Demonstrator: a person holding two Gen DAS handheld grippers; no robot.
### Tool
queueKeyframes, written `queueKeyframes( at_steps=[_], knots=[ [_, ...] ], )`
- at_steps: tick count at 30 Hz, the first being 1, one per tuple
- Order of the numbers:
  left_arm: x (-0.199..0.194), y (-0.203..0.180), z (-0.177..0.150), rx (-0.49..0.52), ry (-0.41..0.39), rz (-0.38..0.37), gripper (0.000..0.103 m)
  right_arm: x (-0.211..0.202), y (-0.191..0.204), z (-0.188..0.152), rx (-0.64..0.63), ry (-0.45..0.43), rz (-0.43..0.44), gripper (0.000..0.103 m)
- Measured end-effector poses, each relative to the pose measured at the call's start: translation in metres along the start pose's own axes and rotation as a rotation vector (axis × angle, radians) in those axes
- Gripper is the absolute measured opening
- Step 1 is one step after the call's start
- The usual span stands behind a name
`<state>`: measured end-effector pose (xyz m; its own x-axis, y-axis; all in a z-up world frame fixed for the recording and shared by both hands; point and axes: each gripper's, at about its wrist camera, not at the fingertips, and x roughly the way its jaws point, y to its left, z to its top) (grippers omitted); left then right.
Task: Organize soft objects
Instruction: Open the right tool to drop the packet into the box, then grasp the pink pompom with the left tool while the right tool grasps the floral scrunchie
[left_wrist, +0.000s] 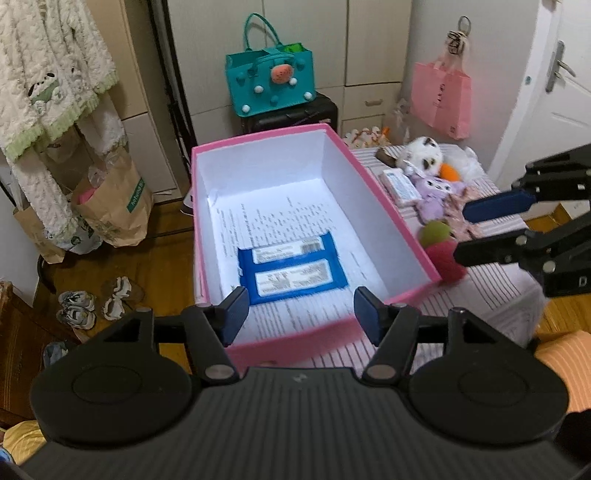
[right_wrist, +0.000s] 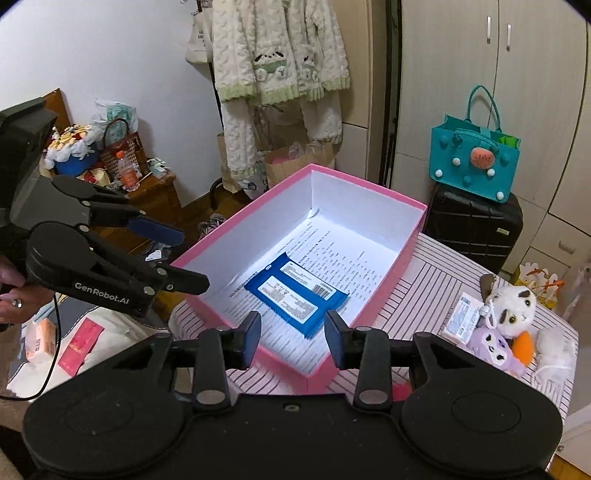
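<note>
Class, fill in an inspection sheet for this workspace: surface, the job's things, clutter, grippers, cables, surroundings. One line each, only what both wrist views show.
Surface: striped cloth under the pink box.
Job's things: blue pack lies flat in the box on printed paper; white plush, purple plush, strawberry plush and small pack lie outside on the cloth.
Clutter: nothing seen inside the box besides the pack and paper.
Grippers: left gripper open, empty; right gripper open, empty.
Cables: black cable beside the left gripper.
Surroundings: teal bag on black suitcase, hanging fleece, pink bag, shoes on the floor.
</note>
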<state>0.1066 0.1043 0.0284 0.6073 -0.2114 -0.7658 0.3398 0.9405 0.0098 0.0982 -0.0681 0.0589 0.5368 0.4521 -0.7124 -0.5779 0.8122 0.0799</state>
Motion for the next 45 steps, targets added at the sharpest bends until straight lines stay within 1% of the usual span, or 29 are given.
queueKeyframes(
  at_steps=[5, 8, 16, 19, 22, 28, 34, 35, 37, 43, 45],
  knots=[
    [-0.012, -0.018, -0.007, 0.034, -0.001, -0.015, 0.064, -0.025, 0.002, -0.014, -0.014, -0.022, -0.007, 0.047],
    [-0.016, -0.028, -0.010, 0.046, 0.005, -0.042, 0.064, -0.037, 0.002, -0.025, -0.013, -0.029, -0.012, 0.048],
    [-0.019, -0.066, -0.014, 0.097, 0.009, -0.093, 0.064, -0.061, -0.008, -0.063, 0.002, -0.017, -0.013, 0.050],
    [-0.018, -0.082, -0.014, 0.125, -0.001, -0.146, 0.064, -0.066, -0.015, -0.077, 0.013, 0.003, -0.028, 0.051],
    [-0.015, -0.095, -0.014, 0.144, -0.006, -0.180, 0.064, -0.070, -0.022, -0.091, 0.019, 0.020, -0.047, 0.053],
    [0.004, -0.124, -0.015, 0.187, -0.001, -0.214, 0.064, -0.070, -0.042, -0.117, 0.060, 0.017, -0.049, 0.053],
    [0.022, -0.149, -0.017, 0.233, -0.045, -0.249, 0.064, -0.064, -0.071, -0.131, 0.122, 0.001, -0.048, 0.055],
    [0.026, -0.153, -0.017, 0.236, -0.057, -0.250, 0.064, -0.062, -0.075, -0.134, 0.128, -0.001, -0.050, 0.057],
    [0.036, -0.159, -0.017, 0.238, -0.069, -0.250, 0.064, -0.056, -0.084, -0.138, 0.140, -0.005, -0.058, 0.060],
    [0.074, -0.174, -0.016, 0.207, -0.091, -0.228, 0.064, -0.036, -0.112, -0.146, 0.157, -0.006, -0.109, 0.060],
    [0.087, -0.178, -0.016, 0.190, -0.095, -0.210, 0.064, -0.029, -0.120, -0.148, 0.156, -0.011, -0.113, 0.063]
  ],
)
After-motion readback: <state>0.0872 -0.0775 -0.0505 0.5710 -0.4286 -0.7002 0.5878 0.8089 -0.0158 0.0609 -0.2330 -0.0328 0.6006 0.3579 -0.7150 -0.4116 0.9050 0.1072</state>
